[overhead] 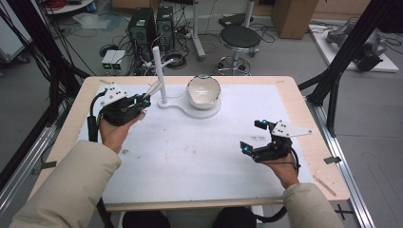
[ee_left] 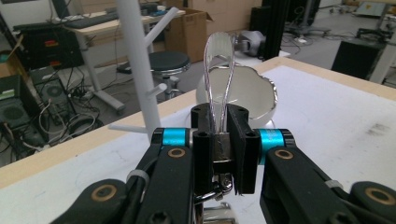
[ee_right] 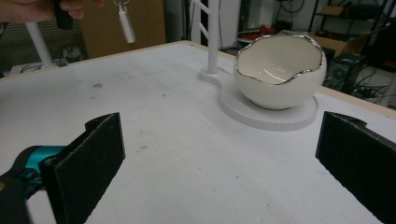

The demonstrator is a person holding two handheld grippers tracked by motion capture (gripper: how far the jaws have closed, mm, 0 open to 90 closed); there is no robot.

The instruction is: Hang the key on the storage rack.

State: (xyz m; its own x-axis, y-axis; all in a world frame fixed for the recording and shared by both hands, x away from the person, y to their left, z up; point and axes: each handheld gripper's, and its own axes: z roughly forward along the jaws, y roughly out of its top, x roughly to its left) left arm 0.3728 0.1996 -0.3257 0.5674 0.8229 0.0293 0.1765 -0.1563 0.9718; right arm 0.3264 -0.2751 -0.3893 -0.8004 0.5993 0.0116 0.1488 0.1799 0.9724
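Near the desk's far-left corner, the left tool (overhead: 145,100) pinches a looped silver keyring (ee_left: 220,65) beside the white peg stand (overhead: 159,71), probably to hang it there. Its own camera shows the clamped loop; the high view shows the right tool (overhead: 253,136), jaws wide and empty, near the right edge.

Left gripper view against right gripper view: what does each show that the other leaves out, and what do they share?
Left gripper view: the left gripper is seen close up, its jaws shut on a silvery loop that stands upright in front of the bowl.
Right gripper view: the right gripper has its jaws wide apart with nothing between them. The round base under the bowl is in sight, and a hand at the top left has a small white tag hanging below it.
Shared: the silver-rimmed white bowl, the white peg stand and the white table cover.
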